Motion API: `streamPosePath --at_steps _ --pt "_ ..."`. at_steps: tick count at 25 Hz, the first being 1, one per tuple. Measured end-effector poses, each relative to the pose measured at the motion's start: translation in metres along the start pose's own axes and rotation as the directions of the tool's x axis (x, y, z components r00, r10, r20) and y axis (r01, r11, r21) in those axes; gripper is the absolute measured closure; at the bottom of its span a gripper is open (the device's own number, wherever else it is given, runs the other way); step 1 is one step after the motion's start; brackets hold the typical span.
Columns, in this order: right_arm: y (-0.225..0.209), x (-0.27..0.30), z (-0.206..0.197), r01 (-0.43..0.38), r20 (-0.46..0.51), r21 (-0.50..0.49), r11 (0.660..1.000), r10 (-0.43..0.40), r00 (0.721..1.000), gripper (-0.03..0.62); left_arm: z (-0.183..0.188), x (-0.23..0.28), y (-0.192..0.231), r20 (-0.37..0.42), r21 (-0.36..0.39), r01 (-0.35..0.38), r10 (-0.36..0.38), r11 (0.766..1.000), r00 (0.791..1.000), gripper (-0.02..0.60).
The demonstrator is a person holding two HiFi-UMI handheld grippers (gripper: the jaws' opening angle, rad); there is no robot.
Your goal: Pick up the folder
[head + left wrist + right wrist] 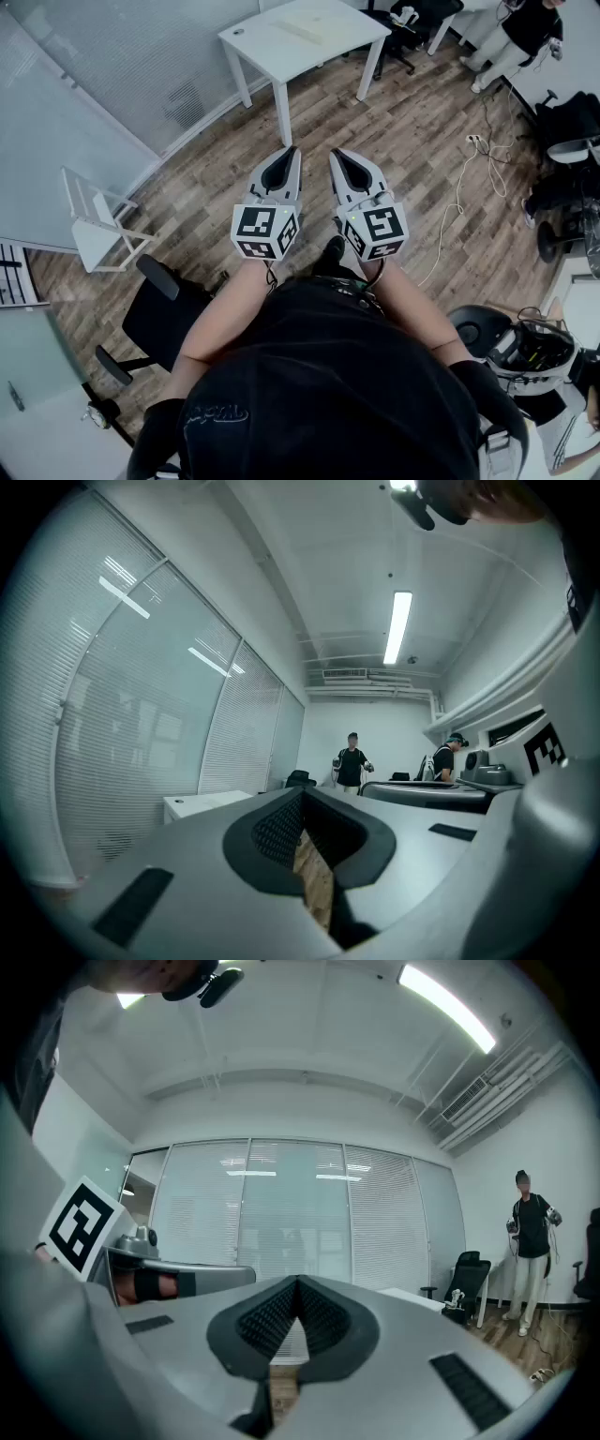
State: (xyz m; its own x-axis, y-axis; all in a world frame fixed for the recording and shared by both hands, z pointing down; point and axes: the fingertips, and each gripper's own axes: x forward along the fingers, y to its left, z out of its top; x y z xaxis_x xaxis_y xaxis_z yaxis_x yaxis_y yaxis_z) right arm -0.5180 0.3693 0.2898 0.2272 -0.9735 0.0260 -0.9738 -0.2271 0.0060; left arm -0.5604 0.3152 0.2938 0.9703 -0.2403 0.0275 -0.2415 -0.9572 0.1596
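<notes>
Bare wood floor (394, 141) leaves open room up to the white desk (272, 52), with a cable (459, 197) to mind on the right. The pale flat sheet on top, probably the folder (302, 28), looks thin, light and floppy, so pinch an edge. The left gripper (286, 153) and right gripper (339, 156) have their jaws closed, empty.

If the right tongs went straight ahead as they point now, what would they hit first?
The right tongs would probably meet the blind-covered glass wall; the white table sits right of that line. Depth is unclear.
</notes>
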Motion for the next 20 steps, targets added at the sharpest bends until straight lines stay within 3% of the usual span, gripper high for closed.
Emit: streamPosePath --at_steps 11,20 --pt "-0.003 0.011 -0.016 0.000 -0.015 0.044 0.999 0.000 1.000 0.582 -0.014 0.009 0.015 -0.035 -0.013 -0.007 0.006 1.000 0.999 0.569" --pt "-0.061 0.047 -0.029 0.006 -0.037 0.075 0.997 -0.004 0.999 0.582 -0.027 0.076 0.021 -0.070 -0.027 0.006 -0.008 1.000 0.998 0.569"
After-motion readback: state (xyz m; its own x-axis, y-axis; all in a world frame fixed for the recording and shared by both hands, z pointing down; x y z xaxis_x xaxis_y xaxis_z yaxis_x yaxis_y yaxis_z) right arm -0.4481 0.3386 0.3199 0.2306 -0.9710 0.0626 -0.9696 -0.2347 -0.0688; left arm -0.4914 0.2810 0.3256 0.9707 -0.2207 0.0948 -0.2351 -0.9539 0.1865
